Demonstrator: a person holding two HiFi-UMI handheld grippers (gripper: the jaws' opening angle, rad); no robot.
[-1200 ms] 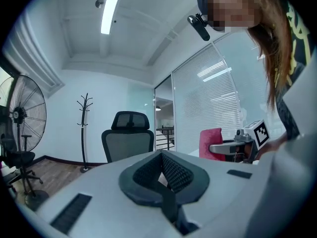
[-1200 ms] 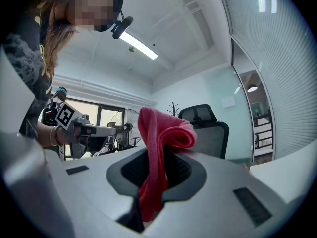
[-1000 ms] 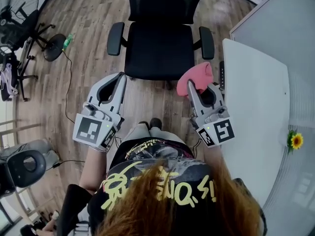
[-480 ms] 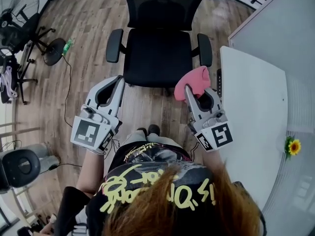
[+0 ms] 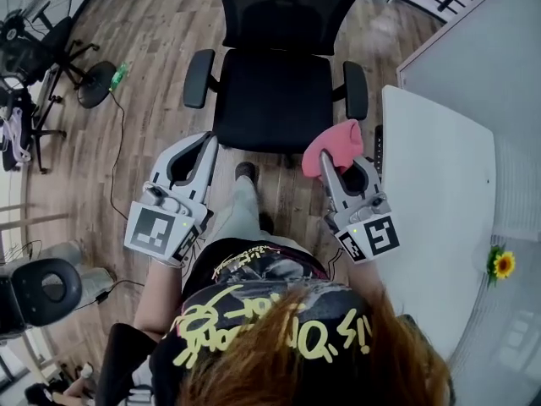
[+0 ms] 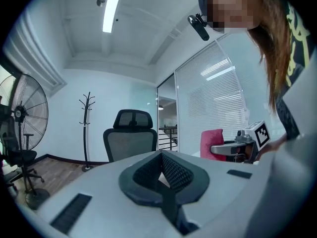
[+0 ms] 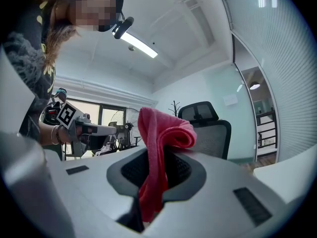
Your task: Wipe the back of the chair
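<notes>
The pink cloth (image 5: pixel 335 144) is pinched between the jaws of the right gripper (image 5: pixel 328 155). They are closed on its middle, so one fold bunches up above the tips and the other end hangs down between the pads. The left gripper (image 5: pixel 210 145) has its jaws brought together with nothing between them.

In the head view both grippers sit in the middle of the frame, pointing up towards the black chair (image 5: pixel 272 100). The chair stands at the upper centre with its seat facing the person and its mesh back at the top edge. Neither gripper touches it, and the cloth lies just beside the right armrest (image 5: pixel 356 91), near the front corner of the seat.

The head view also shows the white bench (image 5: pixel 431 201) at the right of the frame, with a small sunflower (image 5: pixel 505 265) at its far right. A foot (image 5: pixel 245 172) rests on the wooden floor (image 5: pixel 152 74) between the grippers.

The left gripper view shows what the head view does not: a coat stand (image 6: pixel 86 128) left of the chair's headrest, and window blinds (image 6: pixel 213 113) at the right. The right gripper view shows a standing fan (image 7: pixel 121 128) behind the cloth.
</notes>
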